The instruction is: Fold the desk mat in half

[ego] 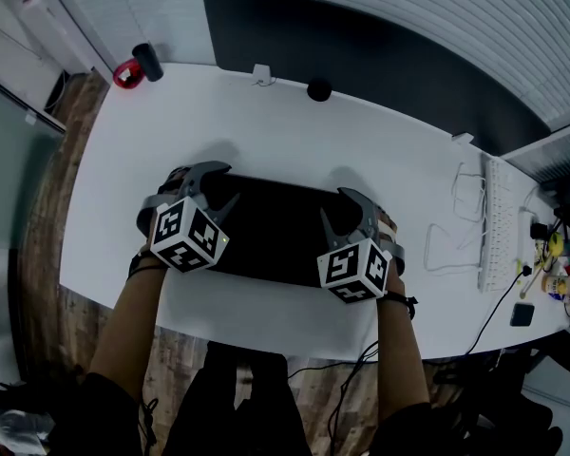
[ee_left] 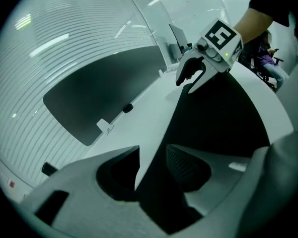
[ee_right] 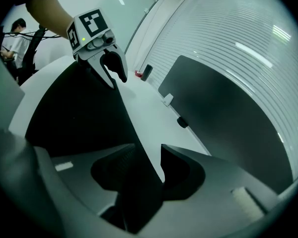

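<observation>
Black mat (ego: 266,236) lies flat on the white surface (ego: 266,131) just before you. It looks unfolded, so the whole fold is still yours to make. Your left tongs (ego: 230,183) and right tongs (ego: 337,205) stand open around its far edge, one near each end, not clamping it. Beyond sit a dark panel (ego: 361,55), a keyboard (ego: 499,221) to the right, and a wood floor (ego: 47,207).

The black desk mat (ego: 271,231) lies spread on the white counter (ego: 266,131), reaching from my left hand-held gripper (ego: 232,183) to my right hand-held gripper (ego: 332,204), its far edge between their jaws.
</observation>
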### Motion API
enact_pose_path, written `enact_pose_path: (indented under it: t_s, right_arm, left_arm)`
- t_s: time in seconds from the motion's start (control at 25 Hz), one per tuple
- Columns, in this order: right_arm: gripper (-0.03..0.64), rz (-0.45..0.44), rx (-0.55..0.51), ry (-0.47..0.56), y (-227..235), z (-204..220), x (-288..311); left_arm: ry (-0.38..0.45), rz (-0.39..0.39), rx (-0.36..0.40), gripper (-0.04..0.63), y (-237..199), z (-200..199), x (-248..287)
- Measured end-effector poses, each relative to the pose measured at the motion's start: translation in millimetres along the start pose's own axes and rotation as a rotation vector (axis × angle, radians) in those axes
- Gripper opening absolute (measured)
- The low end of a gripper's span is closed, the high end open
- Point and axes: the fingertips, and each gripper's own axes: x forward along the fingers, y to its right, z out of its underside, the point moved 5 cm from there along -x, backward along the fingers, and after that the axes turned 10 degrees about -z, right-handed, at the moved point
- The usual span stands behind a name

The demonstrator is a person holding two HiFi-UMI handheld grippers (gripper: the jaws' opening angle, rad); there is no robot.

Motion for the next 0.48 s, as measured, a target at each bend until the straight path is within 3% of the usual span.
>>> enact_pose_path:
  t_s: [0.4, 0.48]
  right_arm:
    - [0.115, 0.03, 0.197, 0.126, 6.0, -6.4, -27.6]
    - [0.071, 0.036, 0.243, 0.149, 5.6, -8.1, -32.4]
  left_arm:
    - [0.033, -0.028, -0.143, 0.106, -4.4, -9.9, -16.3]
    - [0.042, -0.042, -0.17, 0.083, -6.2, -12.3, -20.4]
